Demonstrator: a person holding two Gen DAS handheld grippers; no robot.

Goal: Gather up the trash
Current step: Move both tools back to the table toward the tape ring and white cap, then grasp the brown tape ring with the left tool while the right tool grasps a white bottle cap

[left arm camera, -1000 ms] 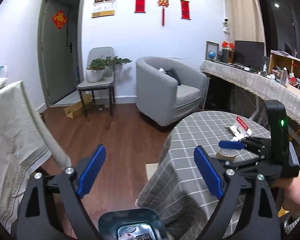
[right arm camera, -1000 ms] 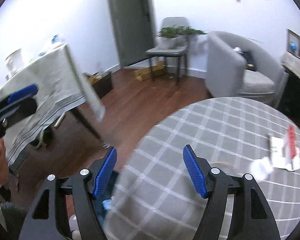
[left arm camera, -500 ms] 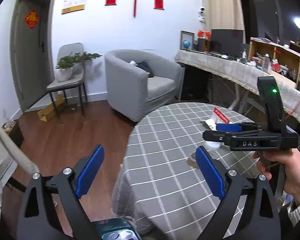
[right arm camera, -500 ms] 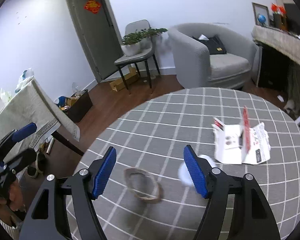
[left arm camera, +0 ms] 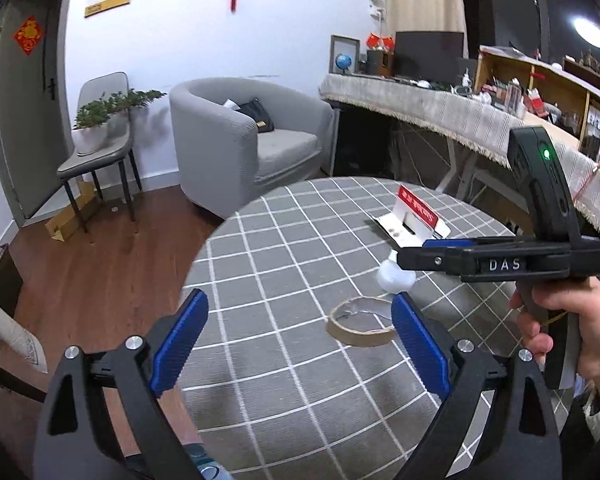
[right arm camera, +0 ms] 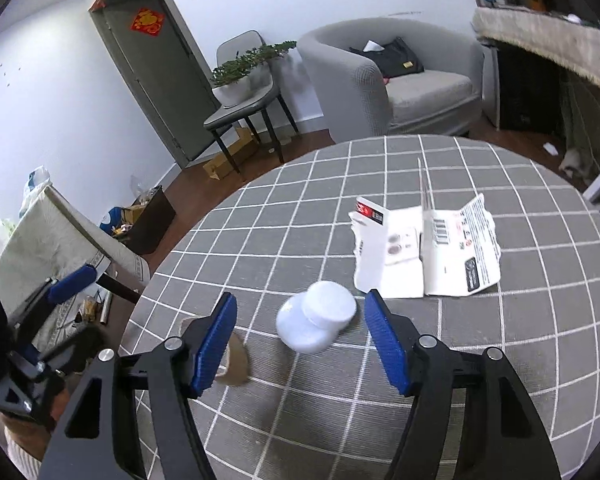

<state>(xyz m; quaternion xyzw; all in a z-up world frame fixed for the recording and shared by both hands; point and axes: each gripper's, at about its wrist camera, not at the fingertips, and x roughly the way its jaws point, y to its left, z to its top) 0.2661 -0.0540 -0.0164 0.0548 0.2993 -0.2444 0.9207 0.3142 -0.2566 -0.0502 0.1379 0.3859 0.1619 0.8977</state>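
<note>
White cap (right arm camera: 316, 322) between right gripper (right arm camera: 300, 344) pads, untouched, jaws narrowing; left gripper (left arm camera: 298, 340) spread, empty.

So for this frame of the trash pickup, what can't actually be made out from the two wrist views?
- Tape ring: right wrist view, mostly behind the right gripper's blue pad; whole in the left wrist view.
- White cup-like item: left wrist view, top covered by the right gripper's finger.
- Opened carton: print too small to read.
- Teal object: left wrist view, cut off by the bottom edge, behind the left gripper.
</note>
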